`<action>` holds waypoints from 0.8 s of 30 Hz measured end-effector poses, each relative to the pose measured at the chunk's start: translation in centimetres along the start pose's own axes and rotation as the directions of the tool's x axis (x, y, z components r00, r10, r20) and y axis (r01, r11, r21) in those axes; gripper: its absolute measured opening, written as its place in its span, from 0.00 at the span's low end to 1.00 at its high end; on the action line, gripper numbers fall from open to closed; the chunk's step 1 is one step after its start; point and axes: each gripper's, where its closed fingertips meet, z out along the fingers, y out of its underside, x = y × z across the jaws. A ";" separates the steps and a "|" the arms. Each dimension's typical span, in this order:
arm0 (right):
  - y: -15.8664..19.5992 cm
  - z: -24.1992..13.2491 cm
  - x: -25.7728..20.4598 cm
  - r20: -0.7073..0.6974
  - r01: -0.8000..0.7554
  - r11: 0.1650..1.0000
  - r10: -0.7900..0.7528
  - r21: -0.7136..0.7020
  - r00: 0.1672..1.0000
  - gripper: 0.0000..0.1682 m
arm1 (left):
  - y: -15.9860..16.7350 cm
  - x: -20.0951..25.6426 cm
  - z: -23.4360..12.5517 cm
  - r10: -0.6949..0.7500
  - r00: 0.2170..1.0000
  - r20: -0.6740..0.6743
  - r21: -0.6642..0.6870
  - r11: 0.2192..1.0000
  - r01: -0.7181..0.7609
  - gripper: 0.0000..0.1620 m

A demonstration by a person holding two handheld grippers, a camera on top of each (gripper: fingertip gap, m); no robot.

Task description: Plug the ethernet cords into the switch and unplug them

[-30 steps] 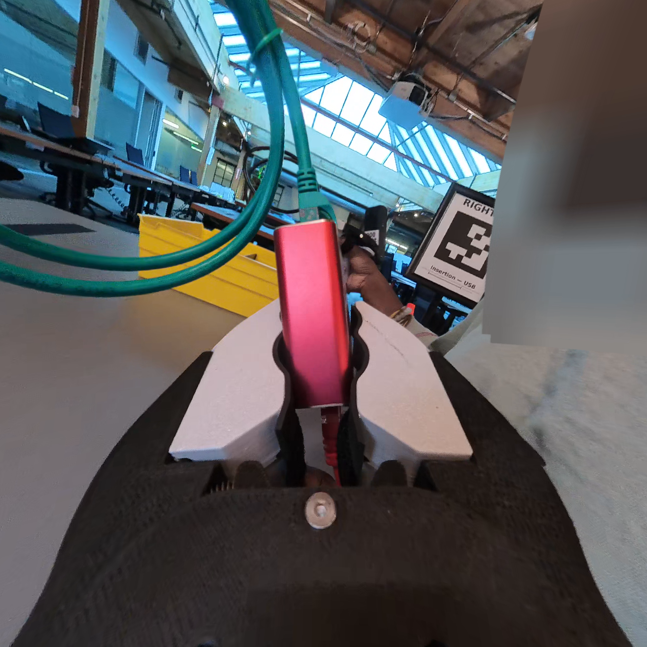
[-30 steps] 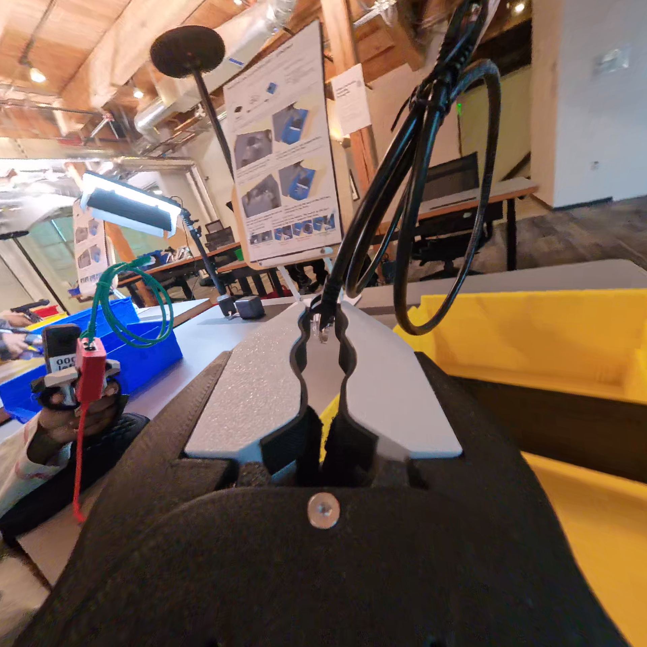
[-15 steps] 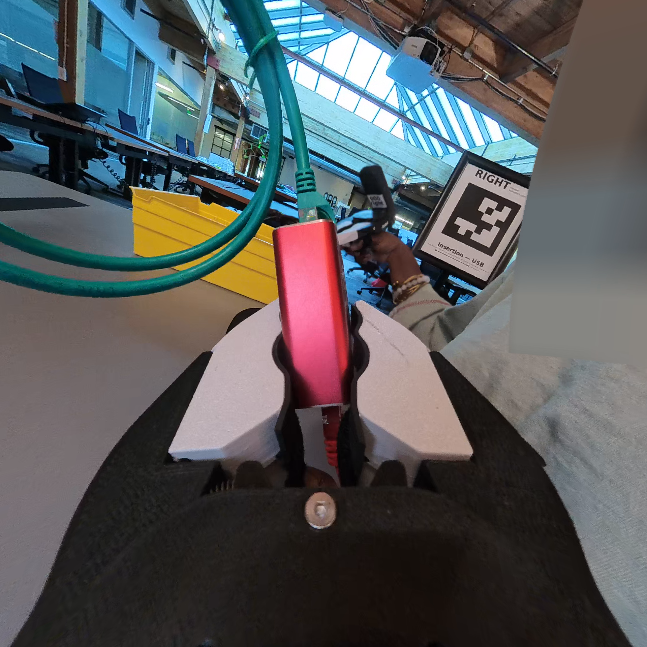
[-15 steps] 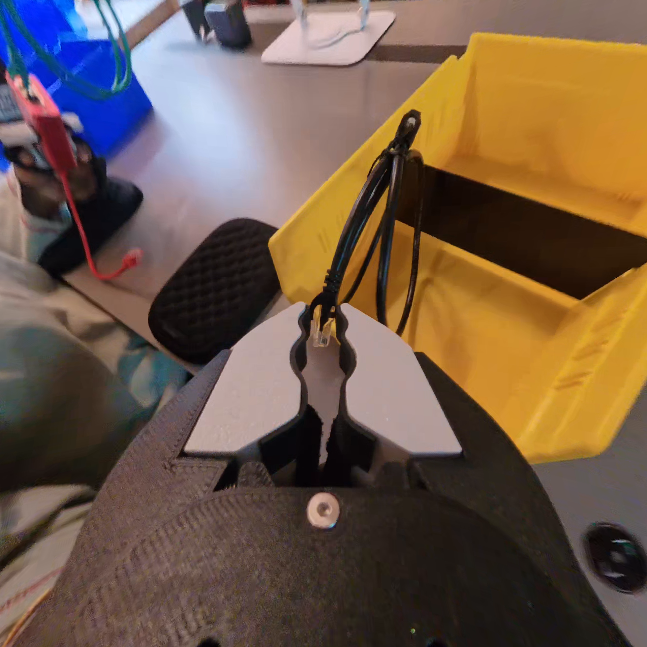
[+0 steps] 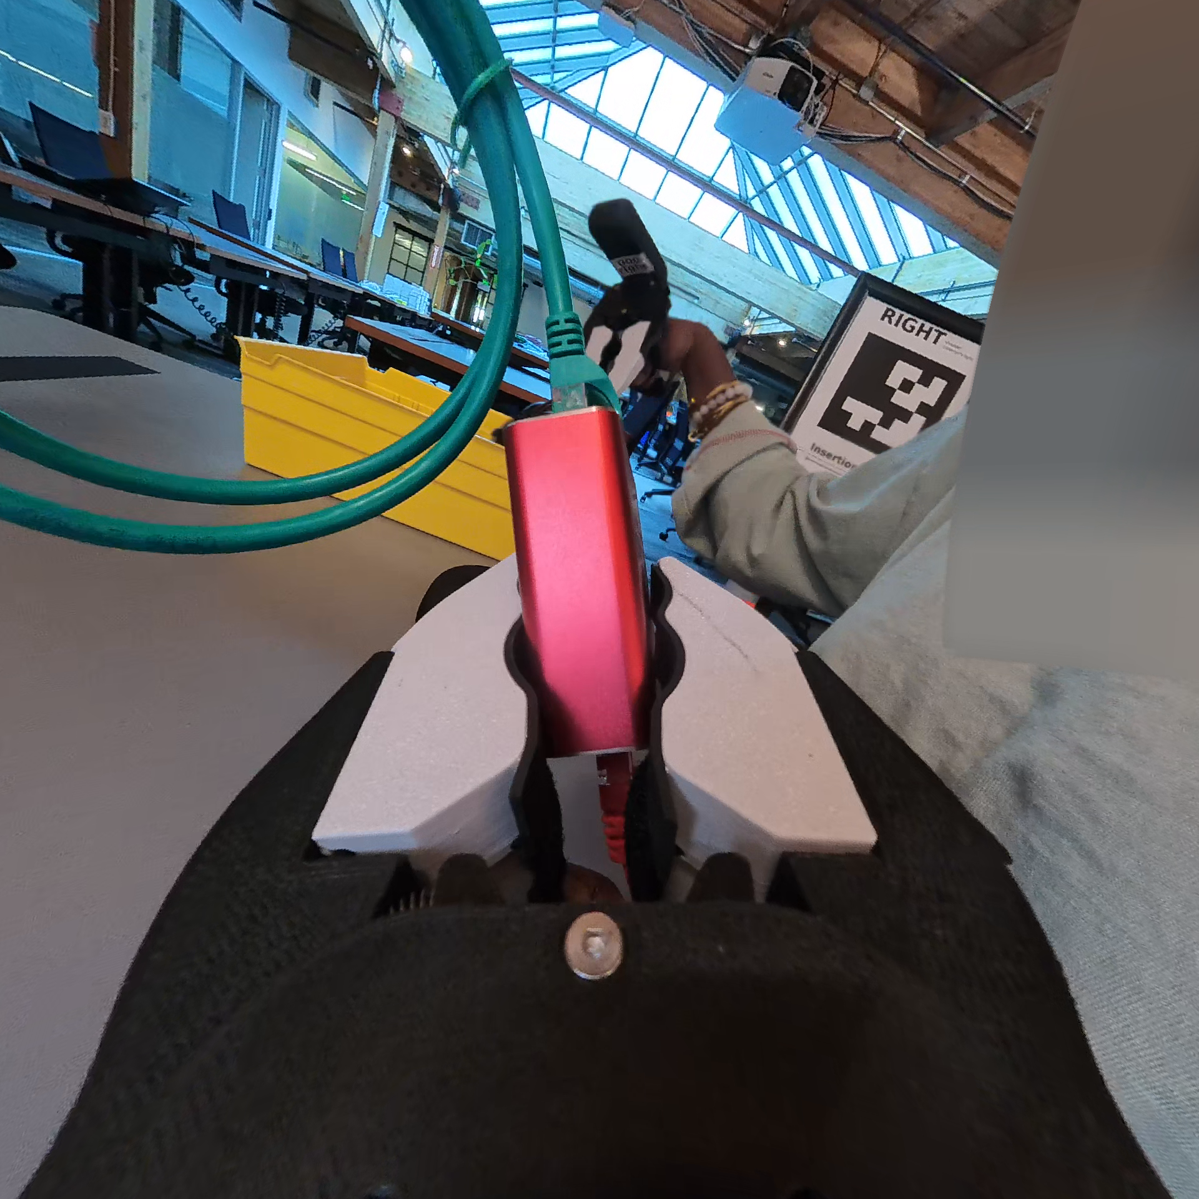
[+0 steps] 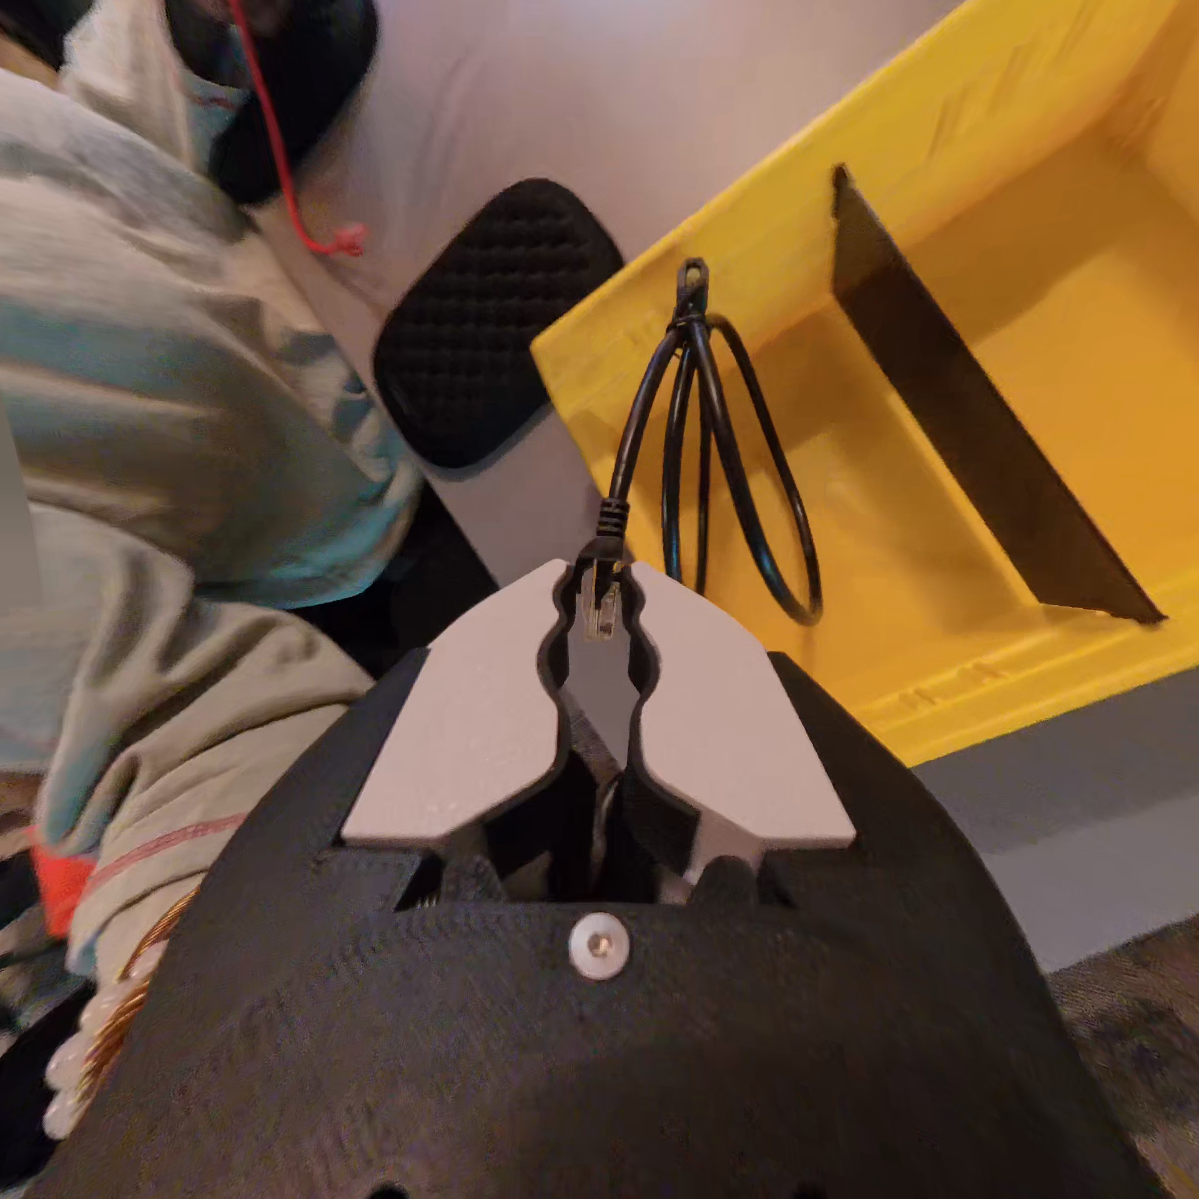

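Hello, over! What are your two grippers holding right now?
Left gripper shut on red switch, green cord plugged in. Right gripper shut on black cord, above yellow bin. Nothing blocking.

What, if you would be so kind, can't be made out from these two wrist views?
- Left wrist view: the red switch has its port face turned away, so free ports are hidden; the green cable runs off the left edge.
- Right wrist view: the left part, with the sleeve, is motion-blurred; the yellow bin is cut off by the right edge; the black cable has its far plug too small to read.
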 end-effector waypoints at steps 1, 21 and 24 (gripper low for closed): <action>-0.1 -0.3 -0.3 0.043 -0.012 1.000 0.013 -0.022 0.999 0.08 | 0.0 0.0 0.0 -0.003 1.000 0.000 0.000 1.000 0.003 0.19; -3.0 2.1 13.0 -0.606 0.149 0.977 -0.210 -0.150 0.768 0.48 | 0.3 0.0 0.1 -0.016 1.000 -0.010 -0.014 1.000 0.015 0.20; -3.9 3.3 12.7 -0.637 0.327 0.917 -0.394 -0.227 0.662 0.42 | 0.3 0.0 0.1 -0.014 1.000 -0.010 -0.019 1.000 0.013 0.20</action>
